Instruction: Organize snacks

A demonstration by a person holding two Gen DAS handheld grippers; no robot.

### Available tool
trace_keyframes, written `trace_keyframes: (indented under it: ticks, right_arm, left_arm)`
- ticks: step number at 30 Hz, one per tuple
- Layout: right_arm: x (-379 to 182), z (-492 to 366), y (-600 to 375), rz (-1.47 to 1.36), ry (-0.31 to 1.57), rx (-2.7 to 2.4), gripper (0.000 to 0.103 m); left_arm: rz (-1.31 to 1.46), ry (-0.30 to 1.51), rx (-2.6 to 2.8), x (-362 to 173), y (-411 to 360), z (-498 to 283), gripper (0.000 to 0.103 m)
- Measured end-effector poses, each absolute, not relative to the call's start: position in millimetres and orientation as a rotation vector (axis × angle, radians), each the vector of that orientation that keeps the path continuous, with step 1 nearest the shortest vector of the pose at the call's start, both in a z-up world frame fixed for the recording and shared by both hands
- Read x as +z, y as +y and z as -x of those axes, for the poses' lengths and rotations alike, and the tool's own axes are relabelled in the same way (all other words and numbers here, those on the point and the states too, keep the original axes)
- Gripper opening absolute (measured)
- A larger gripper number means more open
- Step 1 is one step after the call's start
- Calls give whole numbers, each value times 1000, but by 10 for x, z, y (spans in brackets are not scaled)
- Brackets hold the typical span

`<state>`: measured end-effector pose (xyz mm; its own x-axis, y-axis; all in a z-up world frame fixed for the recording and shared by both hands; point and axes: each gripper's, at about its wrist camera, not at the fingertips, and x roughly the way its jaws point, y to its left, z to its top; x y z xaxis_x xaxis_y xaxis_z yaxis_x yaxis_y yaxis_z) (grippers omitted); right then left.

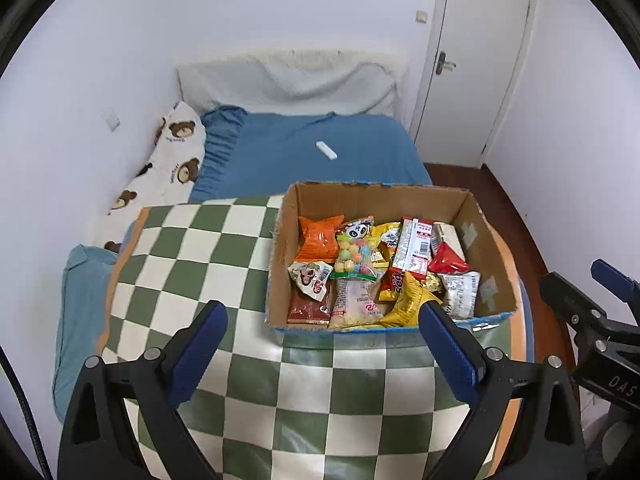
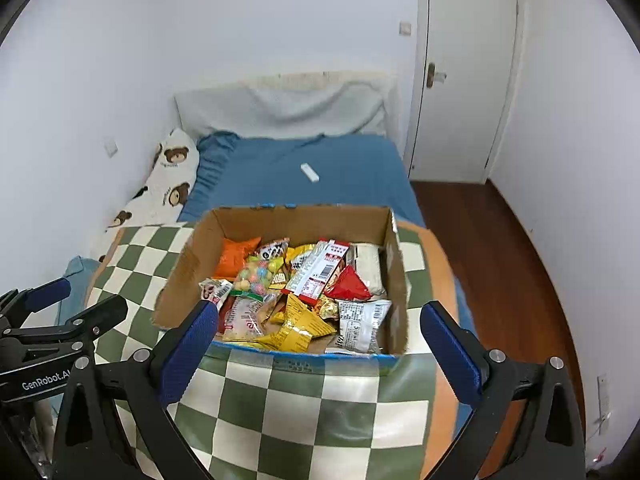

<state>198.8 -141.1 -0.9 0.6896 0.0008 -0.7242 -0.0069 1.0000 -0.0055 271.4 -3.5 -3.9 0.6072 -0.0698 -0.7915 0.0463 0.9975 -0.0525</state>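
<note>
An open cardboard box [image 1: 474,220] [image 2: 296,224] sits on a green-and-white checkered blanket [image 1: 192,264] [image 2: 304,400]. It is full of snack packets: an orange one [image 1: 318,240] [image 2: 236,258], a bag of coloured candy balls [image 1: 356,258] [image 2: 256,278], a yellow one [image 1: 404,306] [image 2: 298,322], a red one [image 1: 446,260] [image 2: 350,282] and a white printed one [image 1: 460,292] [image 2: 362,322]. My left gripper [image 1: 322,308] is open and empty, above the box's near left corner. My right gripper [image 2: 319,307] is open and empty above the near edge. Each shows in the other's view [image 1: 588,286] [image 2: 80,298].
The blanket lies on a bed with a blue sheet [image 1: 304,152] [image 2: 320,160]; a small white remote-like item [image 1: 326,151] [image 2: 310,172] rests on it. A bear-print pillow [image 1: 176,160] lies along the left wall. A white door [image 1: 476,60] and wooden floor [image 2: 492,248] are to the right.
</note>
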Motion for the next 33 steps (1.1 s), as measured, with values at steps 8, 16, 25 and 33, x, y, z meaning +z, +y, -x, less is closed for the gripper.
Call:
trace_keyframes:
  ticks: [8,16,25,33]
  right_arm:
    - [362,-1391,-1378,0,735,6,103]
    - [583,-924,-1302,3,688,10,103]
    - [638,-762,-1299,6,677,9,103]
    - [593,-787,-1327,9,676,1,103]
  left_arm:
    - [4,830,-59,316,26,-2184,98]
    - [5,804,-54,444,38,-1836,98]
    - [3,769,-35,490,-10,-1652,98]
    - [5,772,-18,430,-32,-1688,102]
